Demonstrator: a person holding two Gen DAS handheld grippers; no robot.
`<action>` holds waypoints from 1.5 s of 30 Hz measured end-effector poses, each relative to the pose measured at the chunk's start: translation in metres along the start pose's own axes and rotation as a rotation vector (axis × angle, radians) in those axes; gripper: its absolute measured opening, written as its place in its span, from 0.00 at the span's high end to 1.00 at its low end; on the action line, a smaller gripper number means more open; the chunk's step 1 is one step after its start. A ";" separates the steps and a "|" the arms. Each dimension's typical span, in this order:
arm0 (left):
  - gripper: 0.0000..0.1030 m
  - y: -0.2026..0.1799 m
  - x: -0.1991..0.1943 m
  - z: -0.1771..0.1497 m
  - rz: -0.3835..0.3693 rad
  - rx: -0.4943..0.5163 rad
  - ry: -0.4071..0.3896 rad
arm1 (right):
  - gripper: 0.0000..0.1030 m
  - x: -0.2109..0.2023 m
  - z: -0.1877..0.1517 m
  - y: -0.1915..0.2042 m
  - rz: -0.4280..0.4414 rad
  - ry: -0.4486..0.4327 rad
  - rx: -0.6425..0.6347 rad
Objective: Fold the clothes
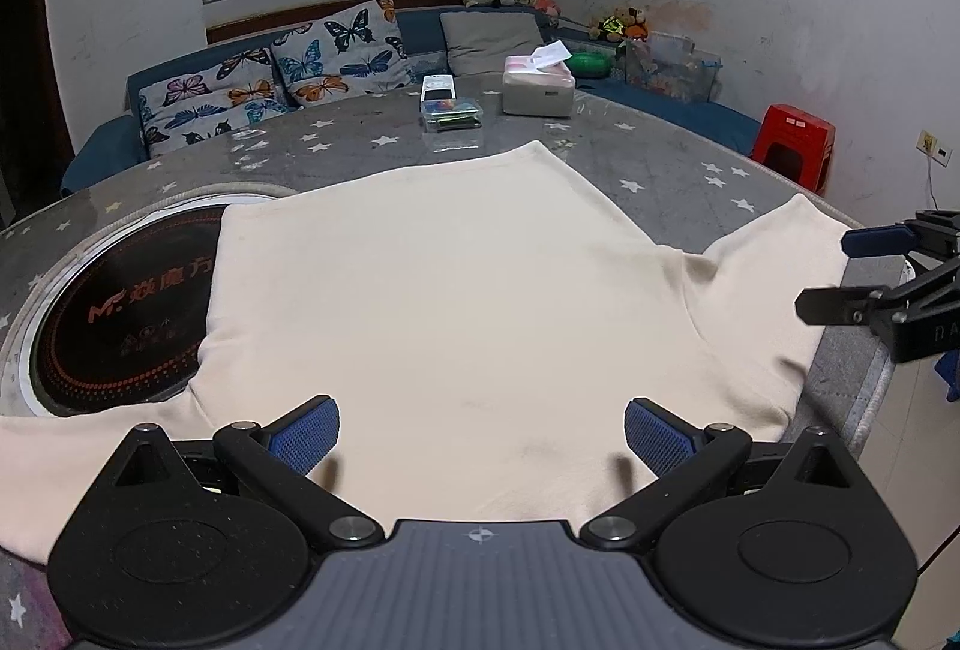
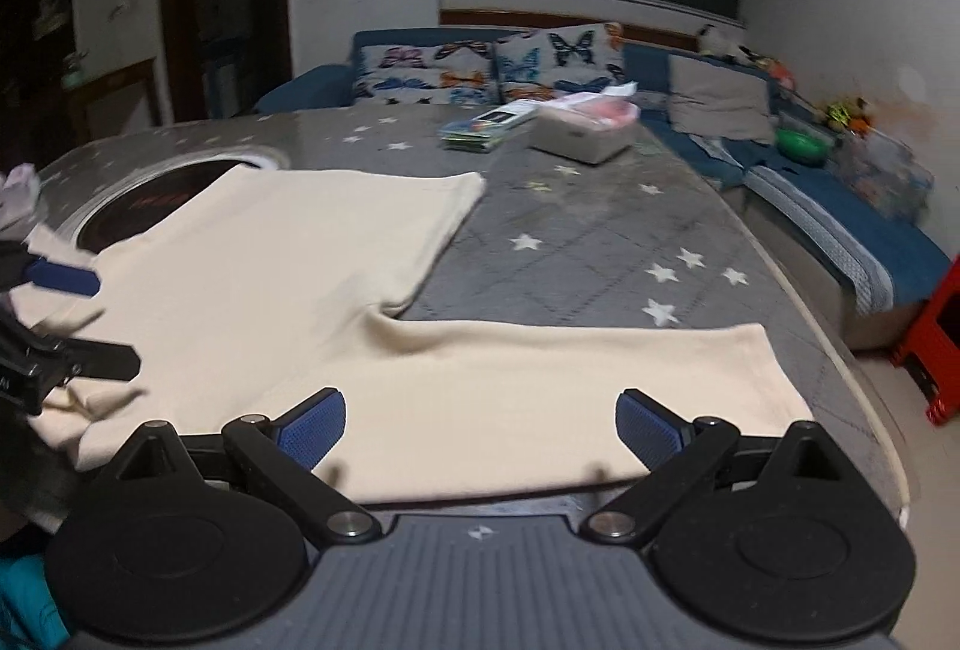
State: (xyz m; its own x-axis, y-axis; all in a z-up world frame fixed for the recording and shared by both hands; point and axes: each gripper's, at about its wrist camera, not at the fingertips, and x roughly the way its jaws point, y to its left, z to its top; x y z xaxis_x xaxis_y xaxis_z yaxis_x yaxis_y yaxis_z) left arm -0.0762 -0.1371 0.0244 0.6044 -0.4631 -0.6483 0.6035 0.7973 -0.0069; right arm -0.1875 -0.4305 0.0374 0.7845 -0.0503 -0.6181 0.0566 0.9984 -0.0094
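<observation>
Fold clothes, opening stage. A cream shirt [image 1: 456,278] lies flat on the counter [image 1: 660,152], neck end at the near edge, hem toward the far edge, both sleeves spread out sideways. No fold is in it yet, so I judge the step in hand to be the first one: taking hold of the garment at its near end.

Left: the shirt's far-left hem corner and left side overlap a round black hob [image 1: 114,314] sunk into the counter near its left edge; the left sleeve runs off toward the near-left corner. My left gripper [image 1: 480,437] hovers over the near edge at the neck end, jaws released and spread wide, with cloth below them but nothing between the pads.

Right: my right gripper [image 2: 480,431] hovers at the near edge over the right sleeve [image 2: 570,386], which reaches toward the counter's right edge. Its jaws are likewise released and wide, gripping nothing.

Far edge: a tissue box [image 1: 537,89] and a small clear case [image 1: 451,116], well apart from the shirt.

Next move, as I judge it: lower each pair of jaws onto an edge of the cloth, pinch a single layer, then carry the sleeves inward over the body. The cloth looks soft and limp, so a shallow pinch may slip.
</observation>
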 end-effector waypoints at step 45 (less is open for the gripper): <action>0.01 -0.042 -0.006 0.015 -0.058 0.128 -0.095 | 0.14 0.016 -0.011 -0.111 -0.247 0.031 0.263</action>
State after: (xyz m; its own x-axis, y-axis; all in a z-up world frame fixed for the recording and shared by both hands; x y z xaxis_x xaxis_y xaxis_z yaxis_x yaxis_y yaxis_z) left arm -0.0977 -0.1737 0.0402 0.6090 -0.5465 -0.5748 0.6968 0.7149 0.0585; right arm -0.1881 -0.5420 0.0199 0.7085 -0.2844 -0.6459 0.4025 0.9146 0.0389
